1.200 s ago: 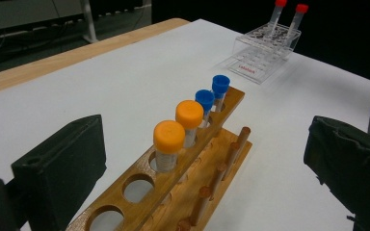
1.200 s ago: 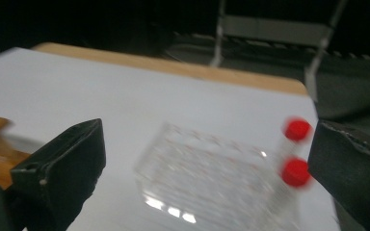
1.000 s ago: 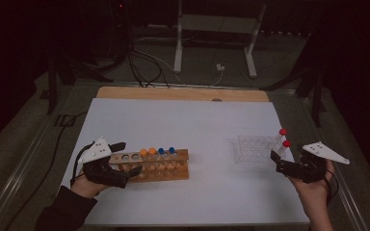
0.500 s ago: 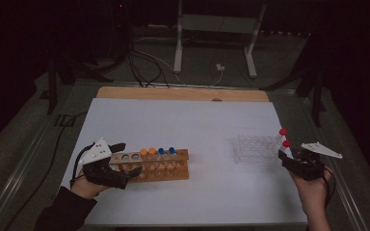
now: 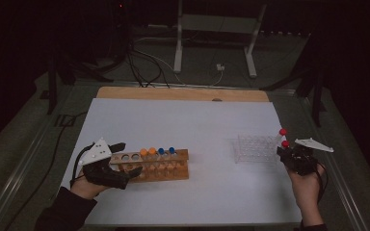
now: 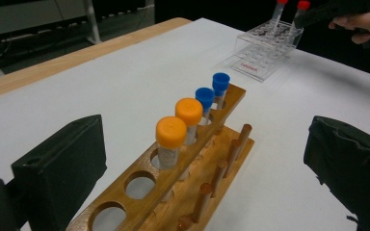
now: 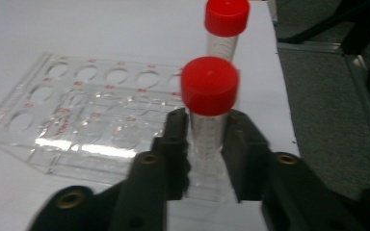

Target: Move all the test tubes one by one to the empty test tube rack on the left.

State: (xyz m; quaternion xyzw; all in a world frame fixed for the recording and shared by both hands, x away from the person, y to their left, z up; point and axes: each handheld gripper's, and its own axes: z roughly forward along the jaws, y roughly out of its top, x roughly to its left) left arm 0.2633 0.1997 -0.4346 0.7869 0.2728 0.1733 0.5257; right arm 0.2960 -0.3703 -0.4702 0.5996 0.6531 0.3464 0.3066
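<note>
A wooden rack (image 5: 173, 168) holds two orange-capped tubes (image 5: 147, 152) and two blue-capped tubes (image 5: 166, 150) at the table's left. My left gripper (image 5: 127, 158) is open, its jaws standing apart on either side of the rack's empty end (image 6: 125, 202). At the right, a clear plastic rack (image 5: 253, 147) carries two red-capped tubes at its right end. My right gripper (image 7: 207, 139) has just been closing and is now shut on the nearer red-capped tube (image 7: 209, 86), below its cap. The farther red-capped tube (image 7: 226, 17) stands upright just behind it.
The white table (image 5: 197, 115) has a wooden strip along its far edge and its right edge lies close beside the clear rack. Stand legs and cables sit on the dark floor beyond the table.
The right gripper has dropped slightly toward the clear rack and its jaws have closed around the nearer red-capped tube. The left gripper and wooden rack have stayed put.
</note>
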